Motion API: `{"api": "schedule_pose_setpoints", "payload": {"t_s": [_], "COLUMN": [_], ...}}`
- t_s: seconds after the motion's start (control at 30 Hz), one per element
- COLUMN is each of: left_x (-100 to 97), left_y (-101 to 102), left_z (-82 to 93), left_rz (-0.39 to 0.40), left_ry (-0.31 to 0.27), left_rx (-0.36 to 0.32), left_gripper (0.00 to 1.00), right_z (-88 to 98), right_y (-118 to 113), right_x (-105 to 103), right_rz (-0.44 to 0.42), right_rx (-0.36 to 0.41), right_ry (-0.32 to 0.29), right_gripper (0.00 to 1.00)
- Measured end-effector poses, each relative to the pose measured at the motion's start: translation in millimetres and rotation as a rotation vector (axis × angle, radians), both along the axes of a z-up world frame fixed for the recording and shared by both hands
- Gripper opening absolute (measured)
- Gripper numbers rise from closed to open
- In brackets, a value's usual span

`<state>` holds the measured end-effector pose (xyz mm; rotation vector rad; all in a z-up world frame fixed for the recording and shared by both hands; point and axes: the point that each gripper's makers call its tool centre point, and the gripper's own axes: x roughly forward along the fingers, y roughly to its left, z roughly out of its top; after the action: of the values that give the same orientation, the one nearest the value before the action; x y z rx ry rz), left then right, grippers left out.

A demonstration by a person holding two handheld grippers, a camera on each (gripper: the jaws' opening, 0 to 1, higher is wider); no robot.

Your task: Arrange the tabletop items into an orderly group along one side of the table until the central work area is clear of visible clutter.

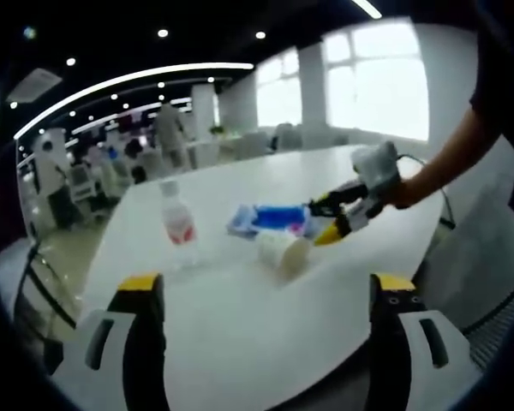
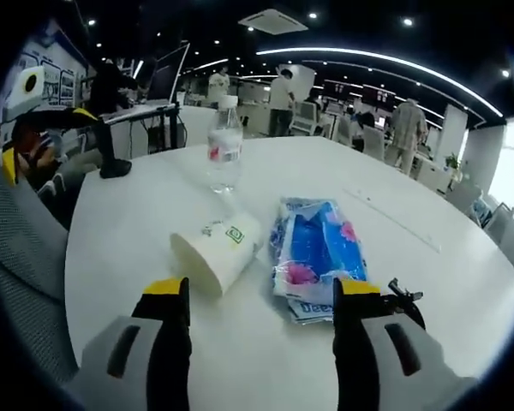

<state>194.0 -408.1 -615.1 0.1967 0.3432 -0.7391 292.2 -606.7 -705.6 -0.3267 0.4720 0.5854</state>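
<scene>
Paper cup (image 2: 216, 256) is lying on its side on the white bench (image 2: 137, 214), open mouth turned toward the lower left of the right gripper view, just left of centre. Beside it, on its right and close to touching, a blue plastic packet (image 2: 317, 253) is lying flat. Behind both, toward the upper middle of that frame, a clear water bottle (image 2: 225, 145) with a red label is standing upright, apart from the cup.

The right tool (image 2: 261, 295) is hanging low over the bench with its yellow-tipped jaws spread wide, gripping nothing; its right jaw is sitting at the packet's near edge, though I cannot tell if it is touching.

In the left gripper view the same three things are sitting mid-frame: the bottle (image 1: 178, 224) at the left, the packet (image 1: 274, 219) in the centre, the cup (image 1: 283, 251) just in front of it. The right tool (image 1: 324, 221) is reaching in from the right side of that frame, held by a person's hand (image 1: 404, 190), its tips at the packet and cup. The left tool (image 1: 265, 291) is hovering back from the group, jaws wide apart and empty, at the bottom of the frame
</scene>
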Motion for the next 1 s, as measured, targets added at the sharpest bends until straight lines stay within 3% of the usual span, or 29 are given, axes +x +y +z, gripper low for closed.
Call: {"api": "schedule_pose_setpoints", "payload": {"t_s": [0.2, 0.53, 1.0], "left_x": [-2.9, -4.7, -4.2], "left_y": [-6, -7, -5], "left_z": [2.3, -2.5, -4.8], "left_rz": [-0.02, -0.032, -0.028], "left_ry": [0.015, 0.027, 0.032], "left_rx": [-0.037, -0.005, 0.009], "left_gripper": [1.0, 0.98, 0.96], "right_z": [-3.8, -9.2, -6.2], "right_y": [7, 24, 32], "right_x": [2, 3, 9], "right_rz": [0.011, 0.033, 0.013], "right_rx": [-0.005, -0.01, -0.001], "right_ry": [0.011, 0.015, 0.009], "right_gripper": [0.61, 0.54, 0.23]}}
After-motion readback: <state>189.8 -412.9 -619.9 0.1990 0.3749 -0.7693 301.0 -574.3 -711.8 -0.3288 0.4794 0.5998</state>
